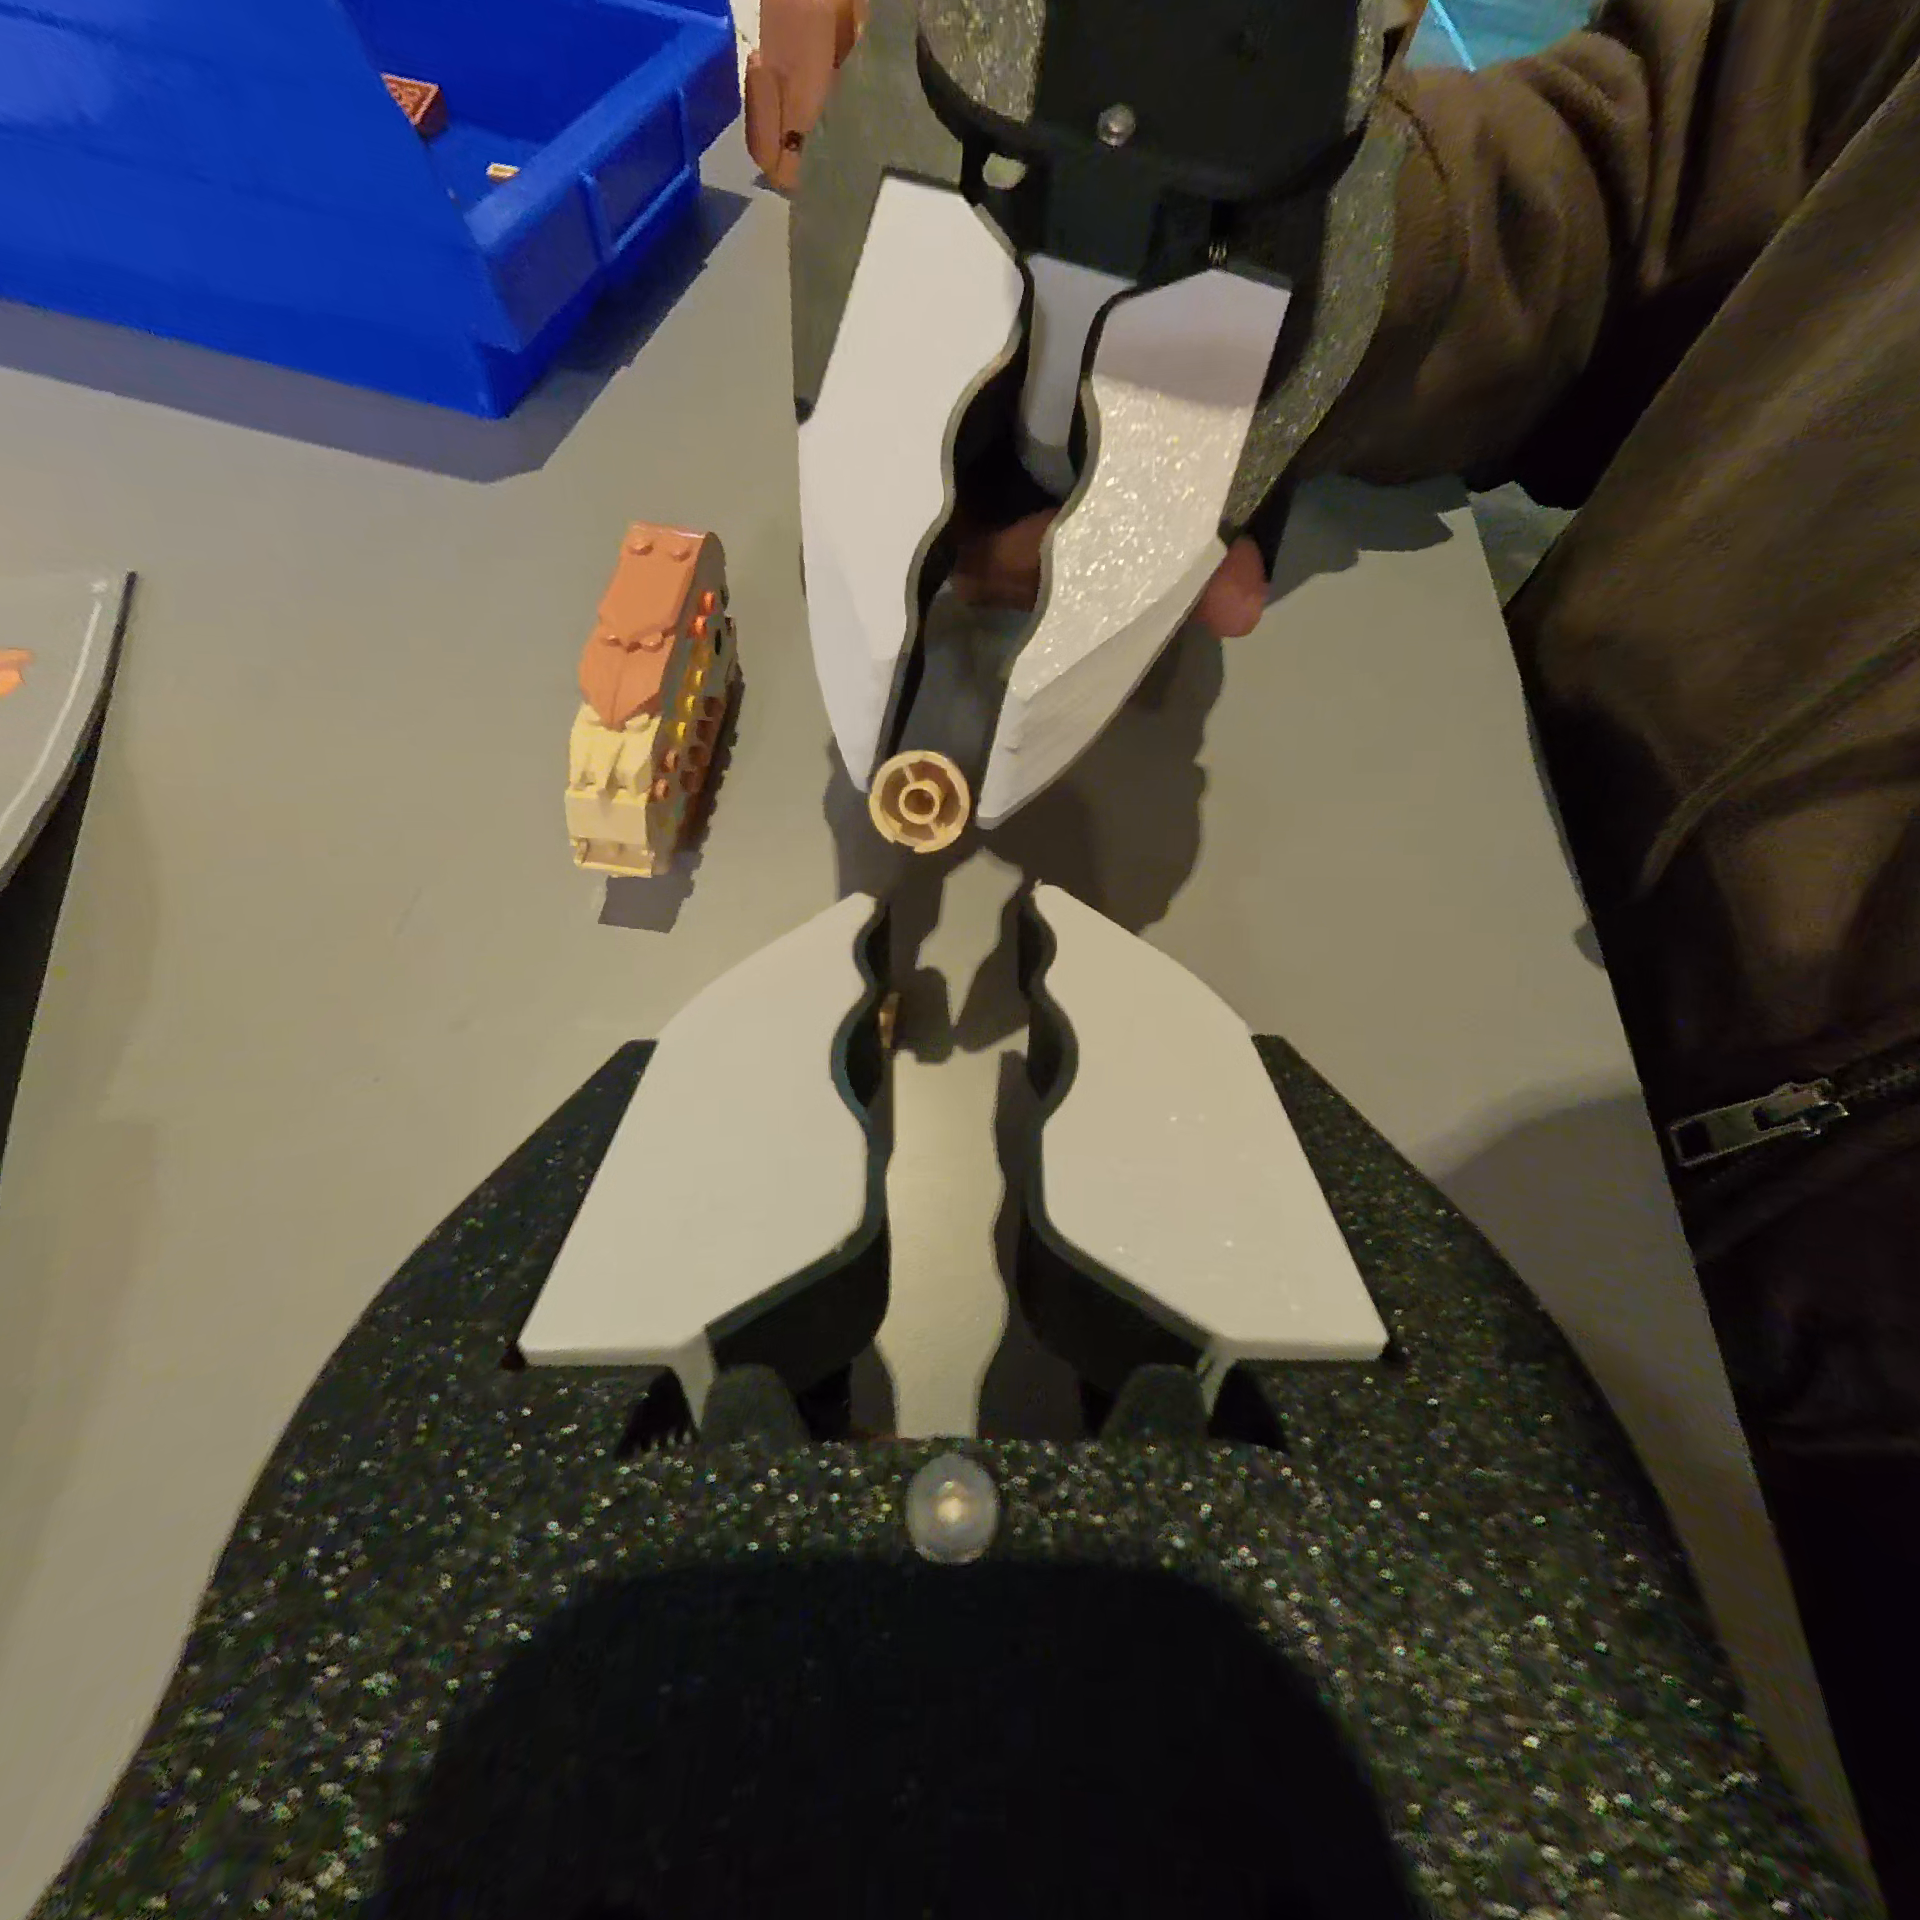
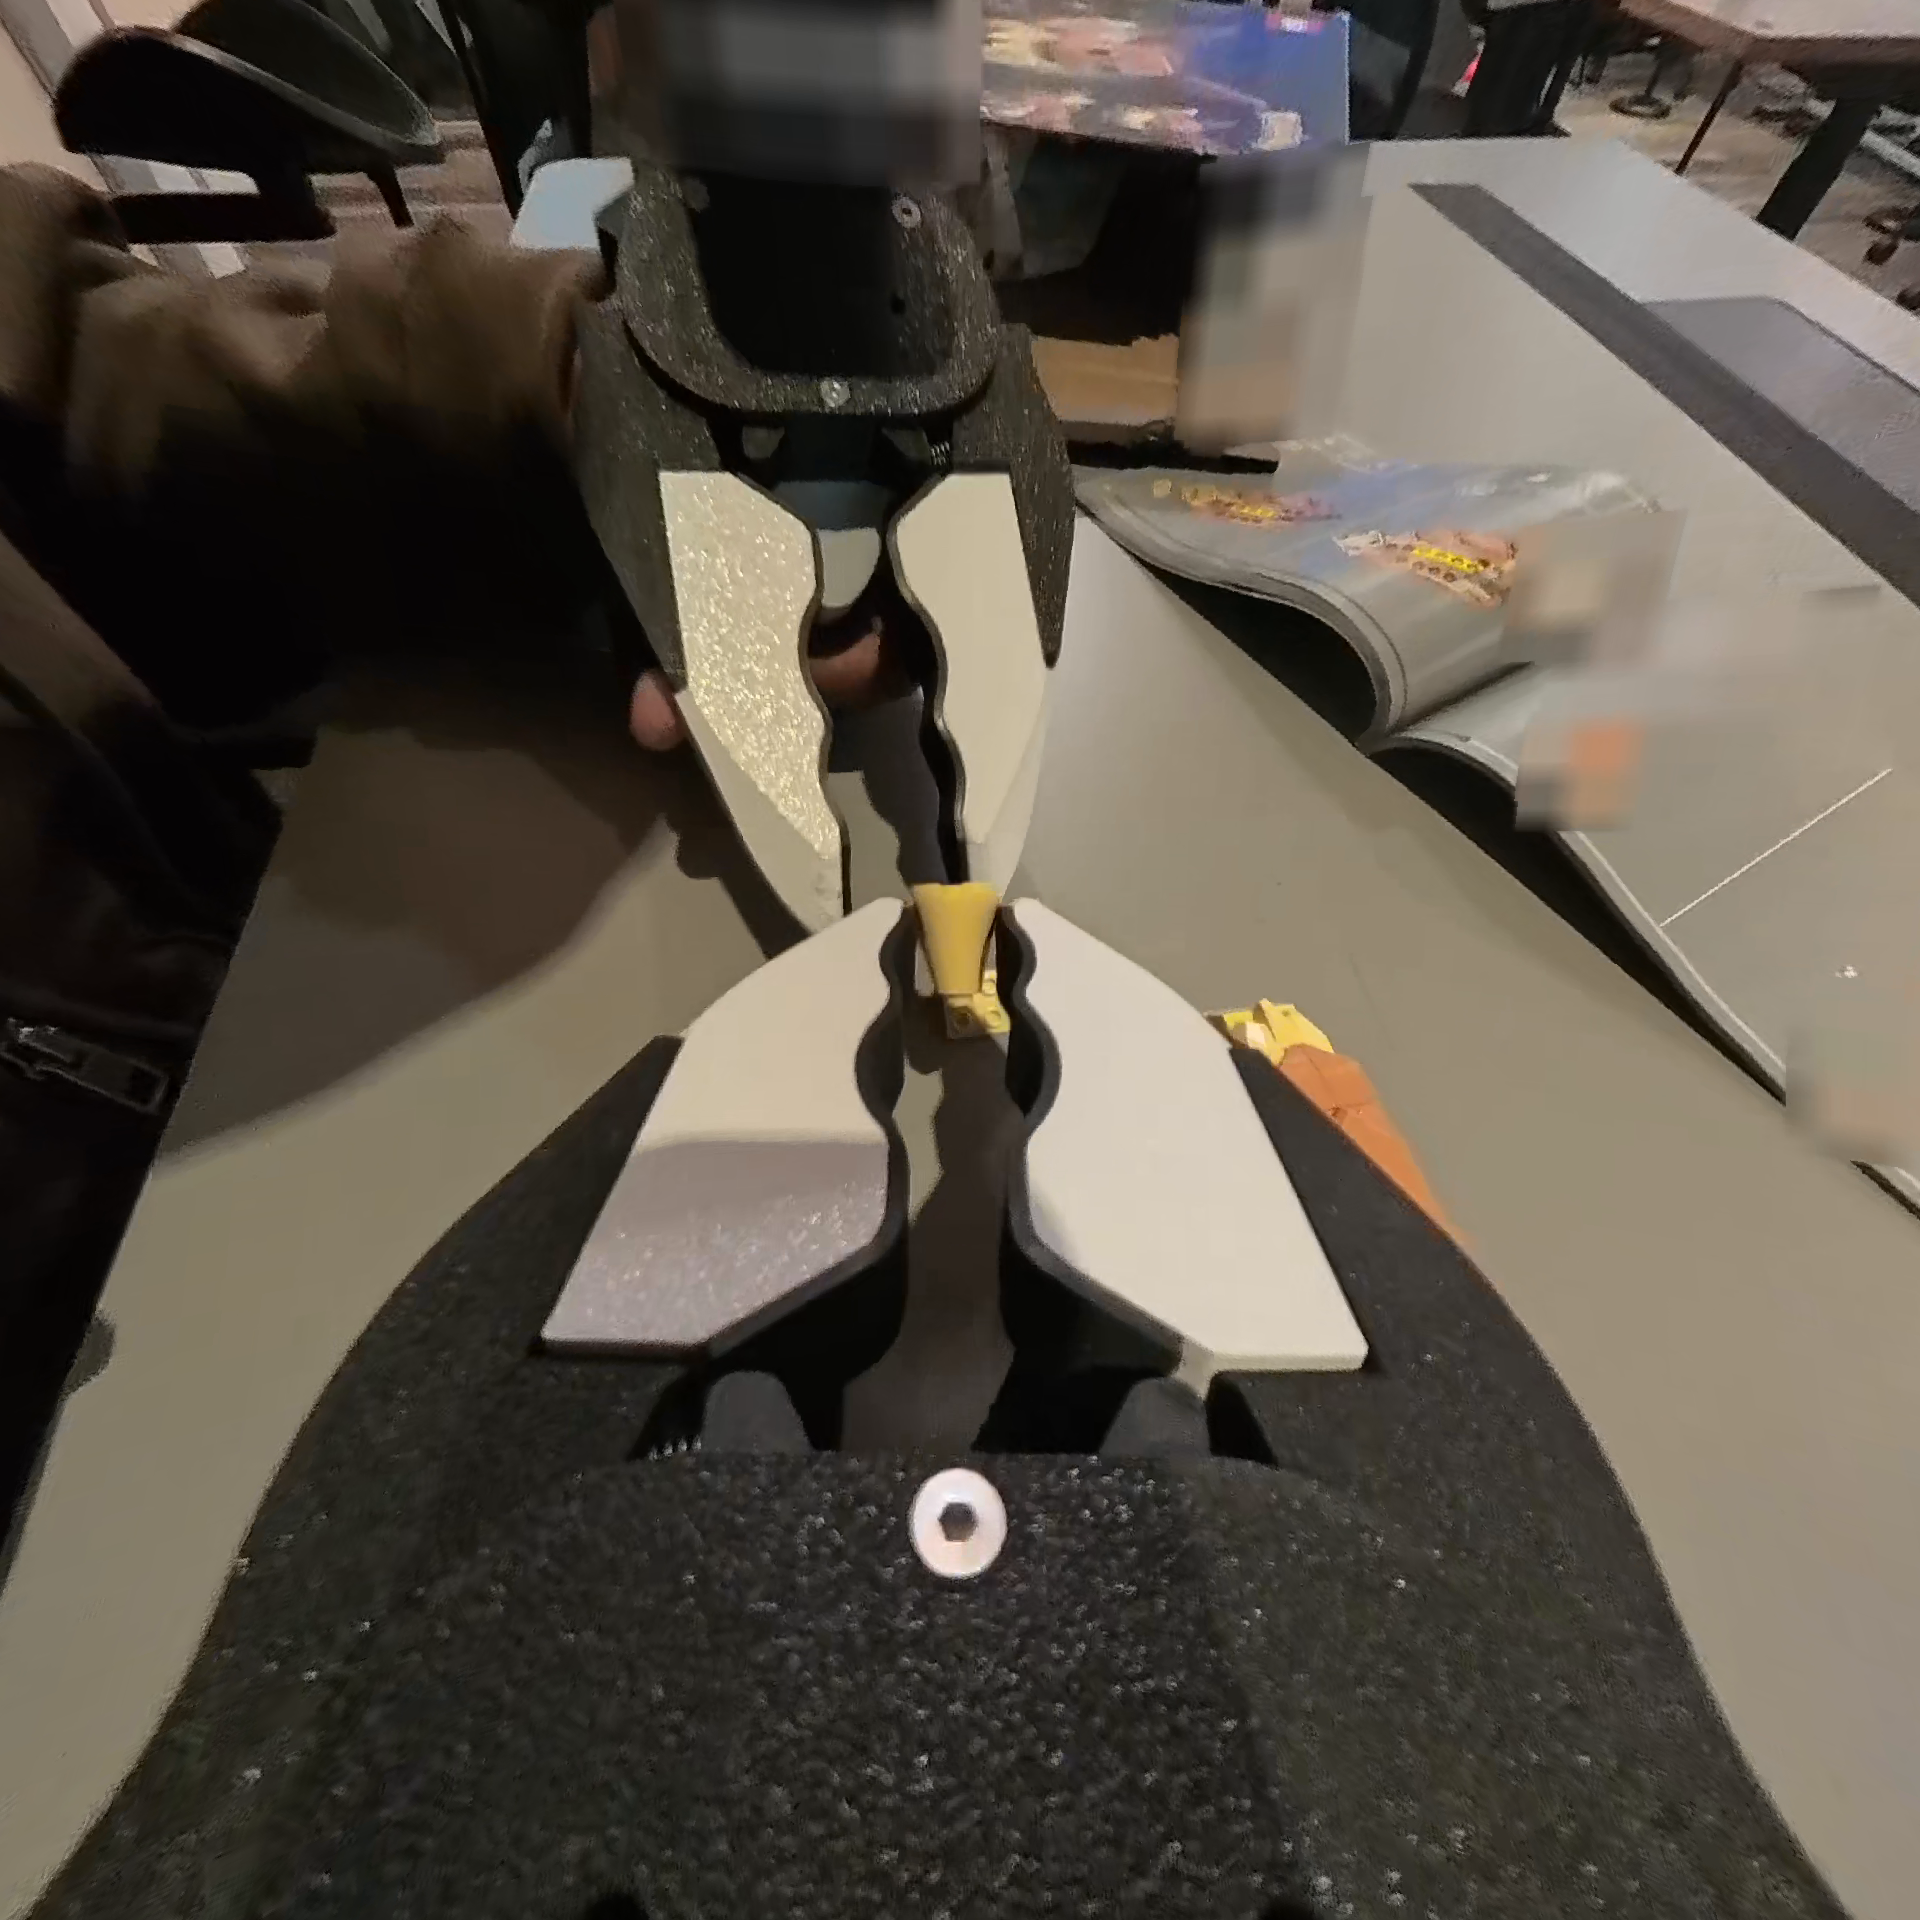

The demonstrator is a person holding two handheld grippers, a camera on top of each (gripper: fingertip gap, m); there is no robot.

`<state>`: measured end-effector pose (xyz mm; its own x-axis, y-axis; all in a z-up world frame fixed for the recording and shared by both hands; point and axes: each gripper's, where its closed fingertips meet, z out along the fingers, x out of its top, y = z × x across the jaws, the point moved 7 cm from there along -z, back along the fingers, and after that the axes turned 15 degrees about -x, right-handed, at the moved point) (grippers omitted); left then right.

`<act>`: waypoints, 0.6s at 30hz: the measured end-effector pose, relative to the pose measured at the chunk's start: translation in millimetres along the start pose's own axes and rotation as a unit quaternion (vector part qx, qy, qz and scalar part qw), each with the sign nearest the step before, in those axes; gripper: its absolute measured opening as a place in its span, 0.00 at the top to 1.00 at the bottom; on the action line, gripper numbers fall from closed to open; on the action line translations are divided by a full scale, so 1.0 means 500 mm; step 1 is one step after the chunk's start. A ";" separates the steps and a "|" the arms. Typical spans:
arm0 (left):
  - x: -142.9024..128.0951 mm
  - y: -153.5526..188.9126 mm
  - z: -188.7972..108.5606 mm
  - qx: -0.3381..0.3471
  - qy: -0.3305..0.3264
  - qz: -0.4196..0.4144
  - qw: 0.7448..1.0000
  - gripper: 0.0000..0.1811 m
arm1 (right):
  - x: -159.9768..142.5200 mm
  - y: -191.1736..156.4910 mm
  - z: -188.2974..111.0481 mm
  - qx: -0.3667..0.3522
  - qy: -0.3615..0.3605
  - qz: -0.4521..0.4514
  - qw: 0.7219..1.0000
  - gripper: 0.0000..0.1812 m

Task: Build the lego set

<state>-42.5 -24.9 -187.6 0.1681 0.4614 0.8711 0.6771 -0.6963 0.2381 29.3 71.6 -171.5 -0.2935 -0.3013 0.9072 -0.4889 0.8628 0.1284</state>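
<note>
My right claw (image 2: 951, 935) pinches a tan cone piece (image 1: 921, 801) at its tips, held above the grey table (image 1: 312, 1039) near its edge beside my jacket. My left claw (image 1: 956, 914) points at it tip to tip, its fingers slightly parted; something small and tan sits against one finger, too hidden to judge. The half-built brown and tan model (image 1: 655, 717) lies mid-table, with the blue bin (image 1: 364, 208) toward the far corner.

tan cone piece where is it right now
The tan cone piece is pinched in the right claw, tip to tip with the left claw above the grey table.
</note>
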 end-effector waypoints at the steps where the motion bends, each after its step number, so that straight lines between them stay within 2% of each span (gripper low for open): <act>1: 0.000 0.001 0.002 -0.001 -0.001 0.002 1.000 0.87 | 0.001 -0.002 -0.001 0.005 0.002 -0.001 1.000 0.92; 8: 0.009 -0.001 -0.005 -0.002 0.029 -0.006 1.000 0.87 | 0.000 -0.007 -0.006 0.001 0.005 -0.036 0.999 0.92; 15: 0.018 -0.012 -0.021 -0.055 0.116 -0.115 0.985 0.90 | -0.006 -0.016 0.000 -0.017 -0.013 -0.082 0.996 0.92; 18: 0.010 -0.016 -0.011 -0.052 0.094 -0.135 0.985 0.89 | -0.005 -0.021 0.003 -0.023 -0.020 -0.094 0.995 0.92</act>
<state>-51.0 -20.0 -182.8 -0.1506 0.5343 0.8317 0.6005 -0.6189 0.5063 33.6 62.8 -175.6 -0.2335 -0.4754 0.8482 -0.5007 0.8066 0.3142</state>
